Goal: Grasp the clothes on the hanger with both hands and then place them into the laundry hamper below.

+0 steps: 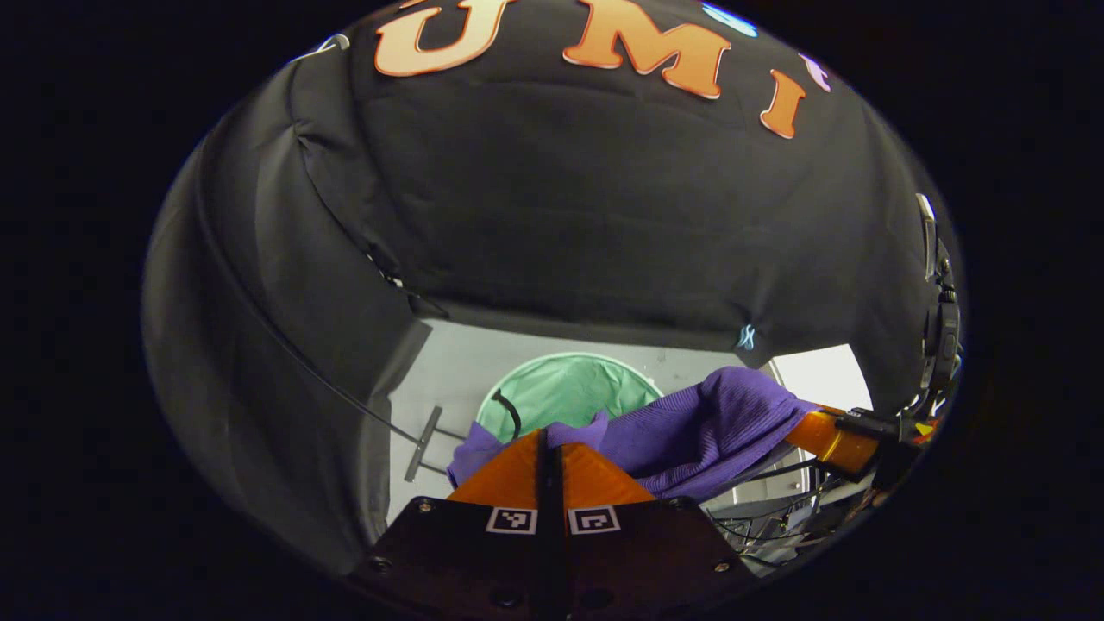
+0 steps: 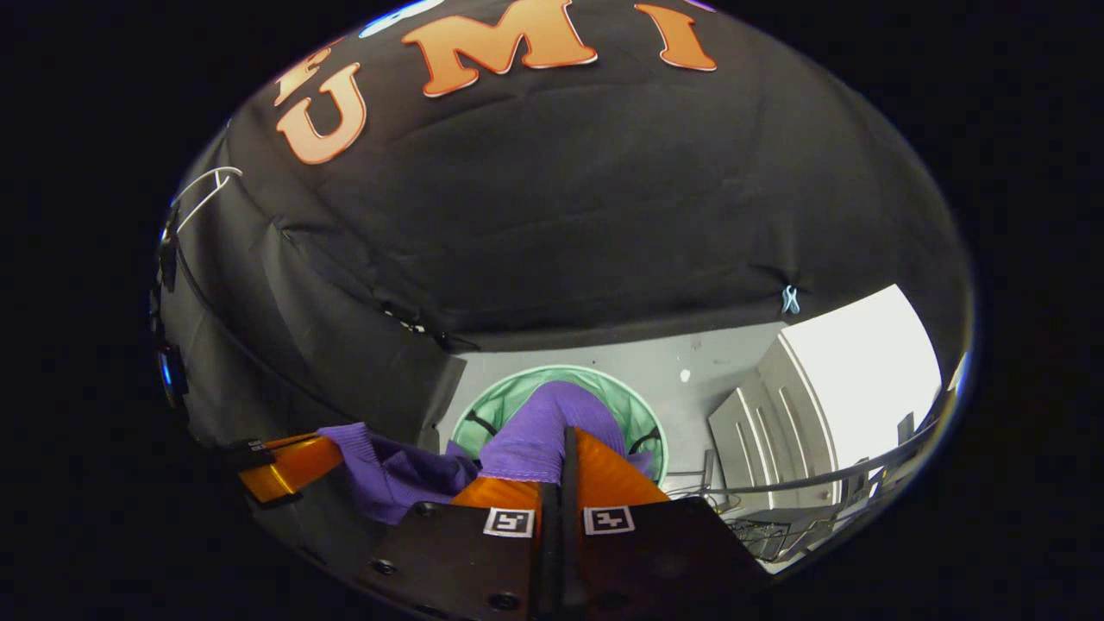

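A purple knit garment point(image 1: 690, 427) hangs stretched between my two grippers, above the floor. My left gripper point(image 1: 546, 438) is shut on one end of the cloth, which bunches around its fingertips. In the left gripper view the right gripper point(image 1: 832, 440) pinches the other end at the right. In the right gripper view my right gripper point(image 2: 569, 435) is shut on the purple garment point(image 2: 539, 427), and the left gripper point(image 2: 289, 466) holds the far end at lower left. The round green mesh laundry hamper point(image 1: 565, 388) point(image 2: 492, 401) stands on the floor below, partly hidden by the cloth.
Black cloth walls surround the grey floor point(image 2: 690, 354). A white cabinet point(image 2: 776, 414) stands at the right in the right gripper view, with a metal rail and cables near it. A metal foot of a stand point(image 1: 423, 444) lies on the floor left of the hamper.
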The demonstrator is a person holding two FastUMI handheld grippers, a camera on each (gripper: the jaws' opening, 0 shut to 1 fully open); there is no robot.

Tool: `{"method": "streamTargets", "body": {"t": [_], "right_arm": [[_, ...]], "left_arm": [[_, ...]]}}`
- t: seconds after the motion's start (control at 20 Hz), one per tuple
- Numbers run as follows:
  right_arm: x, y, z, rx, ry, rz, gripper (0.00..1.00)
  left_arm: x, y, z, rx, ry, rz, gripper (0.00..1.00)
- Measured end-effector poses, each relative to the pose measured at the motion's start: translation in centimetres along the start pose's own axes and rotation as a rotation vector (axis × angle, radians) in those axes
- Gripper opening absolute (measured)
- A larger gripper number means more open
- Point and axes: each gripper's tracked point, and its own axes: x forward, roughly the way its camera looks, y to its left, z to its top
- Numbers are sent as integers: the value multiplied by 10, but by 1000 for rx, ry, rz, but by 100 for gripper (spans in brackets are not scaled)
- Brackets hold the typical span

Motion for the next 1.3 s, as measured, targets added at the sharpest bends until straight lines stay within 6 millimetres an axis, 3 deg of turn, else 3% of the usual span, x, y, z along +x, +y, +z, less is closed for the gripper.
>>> {"method": "streamTargets", "body": {"t": [0.4, 0.75, 0.8, 0.85, 0.9, 0.95, 1.05, 1.25, 1.3], "right_arm": [[63, -16, -57, -26, 179, -47, 8], [72, -30, -80, 0, 270, -61, 13], [71, -31, -82, 14, 271, -56, 7], [69, -31, -81, 28, 267, -47, 45], [65, -34, -79, 32, 264, -45, 46], [63, -35, -77, 32, 261, -42, 31], [55, -39, -74, 11, 246, -46, 61], [33, -45, -61, -8, 202, -66, 92], [30, -49, -58, -14, 186, -68, 90]], "left_arm": [[58, 2, -50, -37, 172, 66, 1], [62, -4, -64, -64, 231, 60, 8], [61, -9, -64, -75, 231, 48, 15], [59, -9, -64, -82, 234, 51, 19], [58, -9, -67, -82, 238, 55, 40], [55, -7, -67, -76, 239, 65, 60], [44, -3, -67, -65, 233, 81, 100], [22, 0, -63, -49, 196, 116, 98], [13, -1, -63, -47, 176, 120, 98]]}}
